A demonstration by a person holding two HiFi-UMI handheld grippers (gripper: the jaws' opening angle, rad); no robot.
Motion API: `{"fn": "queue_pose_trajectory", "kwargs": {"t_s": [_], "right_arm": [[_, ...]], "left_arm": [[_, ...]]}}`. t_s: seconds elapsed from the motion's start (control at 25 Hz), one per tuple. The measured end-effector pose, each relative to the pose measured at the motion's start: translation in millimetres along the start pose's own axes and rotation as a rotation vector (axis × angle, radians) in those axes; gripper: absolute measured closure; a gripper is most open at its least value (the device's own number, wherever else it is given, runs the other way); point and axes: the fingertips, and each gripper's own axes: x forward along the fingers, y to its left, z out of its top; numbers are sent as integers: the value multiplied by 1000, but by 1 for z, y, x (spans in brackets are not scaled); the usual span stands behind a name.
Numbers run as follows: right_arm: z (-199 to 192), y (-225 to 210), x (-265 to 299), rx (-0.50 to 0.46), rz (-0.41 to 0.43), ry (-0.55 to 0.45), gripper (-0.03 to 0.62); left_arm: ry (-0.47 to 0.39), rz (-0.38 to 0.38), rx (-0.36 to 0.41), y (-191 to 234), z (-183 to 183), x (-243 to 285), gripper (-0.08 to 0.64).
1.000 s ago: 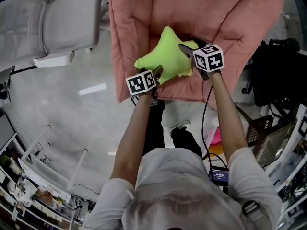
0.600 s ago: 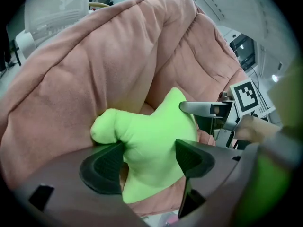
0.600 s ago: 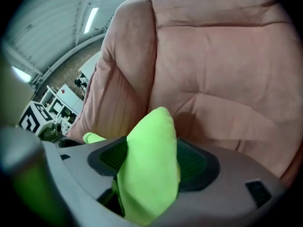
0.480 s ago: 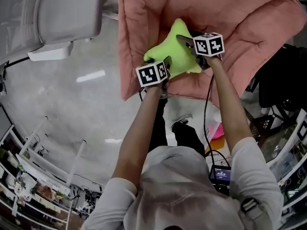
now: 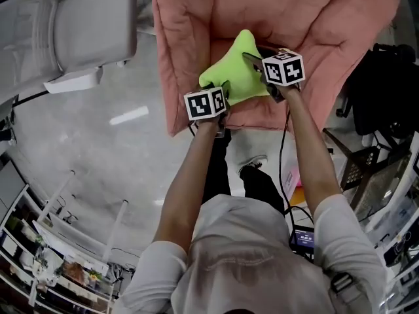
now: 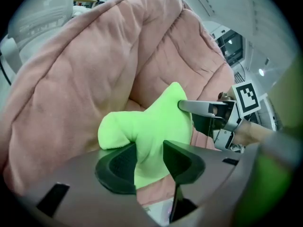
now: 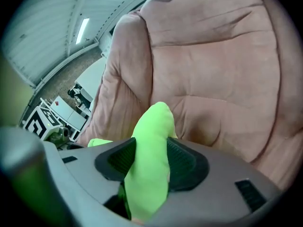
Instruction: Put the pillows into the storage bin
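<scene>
Lying on the seat of a soft pink quilted fabric armchair [image 5: 327, 25], the lime-green star-shaped plush pillow [image 5: 239, 70] has one point up against the backrest and the others spread toward the seat's front edge. Both tools have hold of it. The left gripper [image 5: 224, 91] takes the pillow's near-left arm: its own view shows that green lobe [image 6: 151, 126] running down between the two black pads [image 6: 116, 162], which press it from both sides, and the jaws have just been closing on it. The right gripper [image 5: 254, 62] comes in from the pillow's right side; in its own view a thick fold of the green plush [image 7: 151, 145] fills the gap and bulges above the ribbed pads [image 7: 187, 164], clamped between jaws that have likewise just been closing.

From the left gripper view the right gripper [image 6: 203, 110] shows as a metal finger laid against the pillow's far edge, with pink upholstery [image 6: 94, 65] rising behind. The right gripper view sets the armchair's backrest [image 7: 213, 65] beyond the pillow.

Seen from the head view, the person's bare forearms [image 5: 190, 175] reach forward to the armchair's front edge. A grey padded chair [image 5: 85, 25] stands to the left of the armchair, apart from it, on a glossy grey floor [image 5: 98, 149]
</scene>
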Motion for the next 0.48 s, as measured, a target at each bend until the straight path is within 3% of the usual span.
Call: {"fn": "queue_pose_trajectory", "kwargs": {"t_s": [0.2,0.48], "right_arm": [[13,4,-65,58,-53,-121,379],[51,3,-170,129,-134,-320,383]], "left_arm": [[-41,-23,179,-37,18,-27,385],[-174,-71,454,-117,72,-72,390]]}}
